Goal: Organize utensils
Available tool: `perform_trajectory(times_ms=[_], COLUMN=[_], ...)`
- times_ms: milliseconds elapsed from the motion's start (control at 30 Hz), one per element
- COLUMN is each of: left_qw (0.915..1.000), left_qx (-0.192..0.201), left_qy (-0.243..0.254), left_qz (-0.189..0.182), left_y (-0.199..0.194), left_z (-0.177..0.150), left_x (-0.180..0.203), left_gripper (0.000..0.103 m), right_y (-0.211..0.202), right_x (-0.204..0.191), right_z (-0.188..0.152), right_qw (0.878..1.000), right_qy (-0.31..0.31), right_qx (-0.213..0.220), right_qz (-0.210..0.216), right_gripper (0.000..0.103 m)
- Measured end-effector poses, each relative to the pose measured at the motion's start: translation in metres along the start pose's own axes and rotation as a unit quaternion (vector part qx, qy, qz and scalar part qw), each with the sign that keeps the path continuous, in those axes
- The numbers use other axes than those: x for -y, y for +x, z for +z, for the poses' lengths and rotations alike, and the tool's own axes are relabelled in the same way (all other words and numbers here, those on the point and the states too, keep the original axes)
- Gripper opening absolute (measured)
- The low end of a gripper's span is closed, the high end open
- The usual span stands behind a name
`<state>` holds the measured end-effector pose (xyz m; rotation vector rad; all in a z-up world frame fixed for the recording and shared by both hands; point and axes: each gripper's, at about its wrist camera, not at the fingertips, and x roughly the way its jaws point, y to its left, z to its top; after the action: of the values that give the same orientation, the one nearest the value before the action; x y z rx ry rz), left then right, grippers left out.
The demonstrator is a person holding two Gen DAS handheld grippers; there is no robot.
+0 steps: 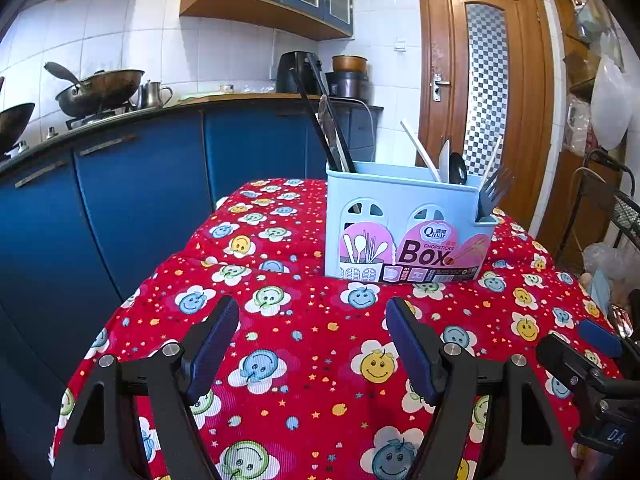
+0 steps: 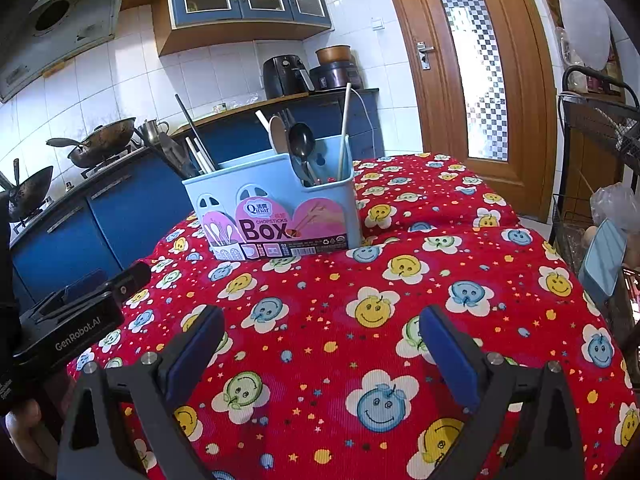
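- Where the red tablecloth printed with smiley-face flowers (image 1: 304, 344) covers the table, stands upright toward the far side: a pale blue plastic utensil caddy with arched cut-outs (image 1: 404, 224), well apart from both tools.
- Wrapped across the caddy's front wall: a pink paper label reading "CHOPSTICKS BOX" (image 2: 276, 226), with small drawings of spoons and chopsticks.
- In the left compartment, leaning leftward: long black chopsticks (image 1: 316, 116) and a dull metal knife blade (image 1: 329, 132).
- In the middle and right compartments: a white plastic spoon (image 1: 444, 160), a black spoon (image 1: 457, 168), pale chopsticks (image 2: 344, 128) poking above the rim.
- At the right end, tines up: a black plastic fork (image 1: 493, 192).
- Left gripper with blue-padded black fingers (image 1: 312, 344): spread wide, nothing between the pads, held over bare cloth in front of the caddy.
- Right gripper of the same build (image 2: 320, 354): likewise spread wide and holding nothing, over the cloth on the near side.
- Behind: blue kitchen cabinets (image 1: 140, 184), a dark wok on the stove (image 1: 100, 90), a brown wooden door (image 1: 484, 80).
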<state>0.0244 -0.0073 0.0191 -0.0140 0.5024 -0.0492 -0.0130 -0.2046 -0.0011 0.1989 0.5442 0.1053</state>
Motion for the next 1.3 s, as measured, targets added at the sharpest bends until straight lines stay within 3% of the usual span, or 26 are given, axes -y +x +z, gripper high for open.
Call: perform_trajectory(times_ms=[1300], left_qw=[1.0], left_qx=[0.001], left_qy=[-0.001], left_qz=[-0.003], left_y=[-0.0004], left_z=[0.0024], left_x=[0.0004], left_gripper=[0.077], right_y=[-0.0015], right_x=[-0.0024], right_z=[0.0014], right_qw=[1.0], right_qy=[0.0], right_qx=[0.002], right_qz=[0.002], right_gripper=[0.1])
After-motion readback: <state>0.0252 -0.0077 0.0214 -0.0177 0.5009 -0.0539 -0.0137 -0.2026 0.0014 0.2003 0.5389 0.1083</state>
